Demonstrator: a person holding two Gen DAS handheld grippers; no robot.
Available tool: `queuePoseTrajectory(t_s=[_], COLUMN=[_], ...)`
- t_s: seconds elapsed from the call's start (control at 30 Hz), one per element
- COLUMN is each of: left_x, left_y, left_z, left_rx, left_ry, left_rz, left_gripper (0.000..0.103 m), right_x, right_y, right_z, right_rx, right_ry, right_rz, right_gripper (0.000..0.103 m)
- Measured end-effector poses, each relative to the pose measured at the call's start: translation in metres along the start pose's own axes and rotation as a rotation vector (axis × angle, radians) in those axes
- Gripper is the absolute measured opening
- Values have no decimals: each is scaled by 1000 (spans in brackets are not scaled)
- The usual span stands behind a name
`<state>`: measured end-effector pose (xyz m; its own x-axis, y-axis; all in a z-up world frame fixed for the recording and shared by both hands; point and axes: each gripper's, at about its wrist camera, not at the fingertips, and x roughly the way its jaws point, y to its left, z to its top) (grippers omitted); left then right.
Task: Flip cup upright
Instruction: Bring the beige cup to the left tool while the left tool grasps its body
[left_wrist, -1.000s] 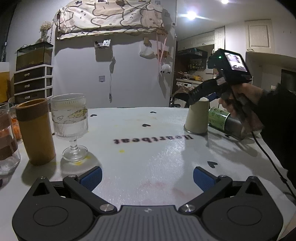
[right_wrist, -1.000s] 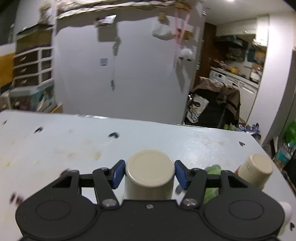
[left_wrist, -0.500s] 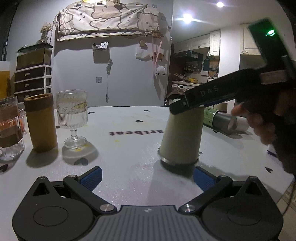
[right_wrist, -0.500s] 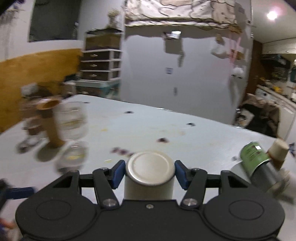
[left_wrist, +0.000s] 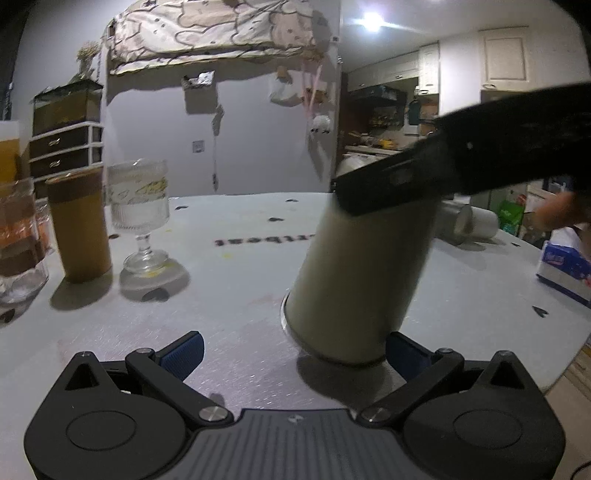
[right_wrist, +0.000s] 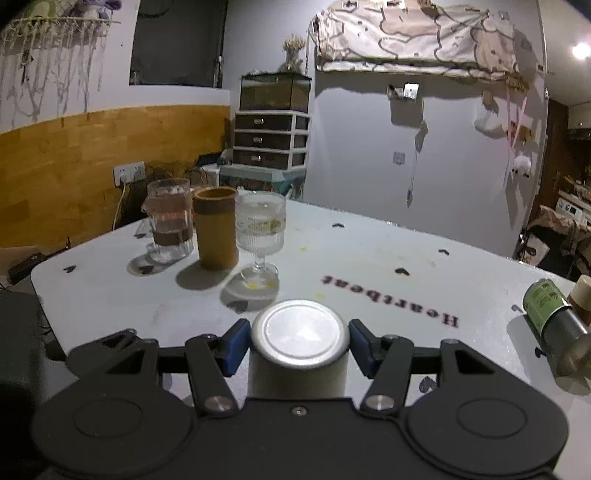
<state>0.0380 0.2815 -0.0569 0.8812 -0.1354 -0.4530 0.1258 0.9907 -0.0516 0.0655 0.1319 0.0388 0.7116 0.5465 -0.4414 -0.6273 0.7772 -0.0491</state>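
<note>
A: Where the right gripper (right_wrist: 300, 345) meets the cup (right_wrist: 298, 354), how much do you see?

B: Only the flat base and upper wall from my right cam; the rim is hidden under the gripper body. Blue pads (right_wrist: 232, 345) pinch the cup on both sides. On my left cam the cup (left_wrist: 356, 284) is blurred, mouth down, tilted, near rim over the table (left_wrist: 240, 258); can't tell if the far rim touches.

A: Left gripper (left_wrist: 293, 350)?

B: Spread wide, holding nothing. Its right pad is half hidden behind the cup.

A: Clutter?

B: Tan tumbler (right_wrist: 216, 229) between a glass mug (right_wrist: 169, 219) and a stemmed glass (right_wrist: 260, 236), well left. Green can (right_wrist: 552, 314) lying on its side at right, partly cut off. Tissue box (left_wrist: 563, 264) at the far right edge.
</note>
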Motion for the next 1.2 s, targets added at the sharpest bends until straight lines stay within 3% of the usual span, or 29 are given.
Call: queuePoseTrajectory(t_s=[0.4,0.63,0.87,1.03,1.2], left_x=[2,-8,-6,14,38], left_y=[20,41,43,30,23], left_z=[-1,9,31,34,25], left_rx=[-66,-188,-342,-484,-595], left_ry=[25,46,123,238,297], left_rz=[65,80,-130,-318,-374], left_gripper=[103,102,95,90,90], right_x=[-27,-22,-21,-21,-21], right_y=[12,14,17,16,15], right_z=[-52,-85,-96,-98,-99], right_rx=[21,105,158,166,173], right_ry=[-28,38,8,4,-4], right_rz=[-67,-78,-96,-95,-90], right_gripper=[59,58,59,59,59])
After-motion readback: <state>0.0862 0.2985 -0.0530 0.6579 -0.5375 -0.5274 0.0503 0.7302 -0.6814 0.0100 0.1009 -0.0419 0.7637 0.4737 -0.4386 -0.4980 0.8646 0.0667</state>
